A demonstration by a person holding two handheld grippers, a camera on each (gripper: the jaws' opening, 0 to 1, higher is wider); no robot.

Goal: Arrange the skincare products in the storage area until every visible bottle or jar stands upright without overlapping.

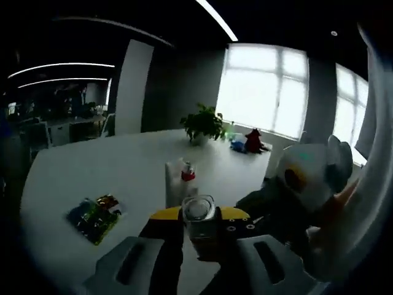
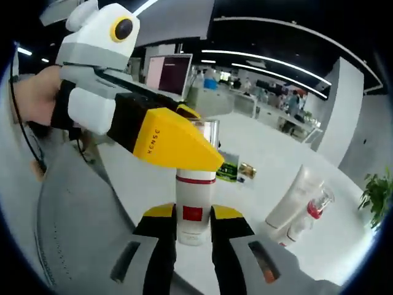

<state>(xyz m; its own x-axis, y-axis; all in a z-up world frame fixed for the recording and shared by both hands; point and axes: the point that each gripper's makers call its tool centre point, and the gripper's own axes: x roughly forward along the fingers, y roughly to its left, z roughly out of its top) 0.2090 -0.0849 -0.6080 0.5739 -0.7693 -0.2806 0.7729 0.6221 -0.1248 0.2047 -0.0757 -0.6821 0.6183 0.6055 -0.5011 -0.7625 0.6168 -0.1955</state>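
In the right gripper view, the right gripper (image 2: pixel 194 228) has its two black, yellow-tipped fingers (image 2: pixel 161 236) clamped on the lower body of a white cylindrical bottle with a red band and a red square label (image 2: pixel 194 212), one finger on each side. The bottle stands upright between them and carries a clear glass-like cap (image 2: pixel 206 130) at its top. The left gripper (image 2: pixel 164 135), white, black and yellow and held by a person's hand (image 2: pixel 34 98), enters from the left of that view; its yellow fingertip lies across the bottle's upper part, at the cap.

In the left gripper view, the left gripper (image 1: pixel 199 216) has its yellow-tipped fingers (image 1: pixel 164 214) closed on the clear cap (image 1: pixel 199 212), seen from above as a round transparent top between them. The white table (image 1: pixel 98 172) extends beyond the fingers.

Beyond the right fingers, to their right, a white squeeze tube (image 2: pixel 296 196) and a small clear bottle with a red collar (image 2: pixel 309 216) lie tilted on the table (image 2: pixel 264 166), touching each other. Ahead of the left fingers the same tube (image 1: pixel 174 179) and red-collared bottle (image 1: pixel 188 174) appear close together. A flat green and gold packet (image 1: pixel 94 217) lies to the left of the left fingers, well apart from them.
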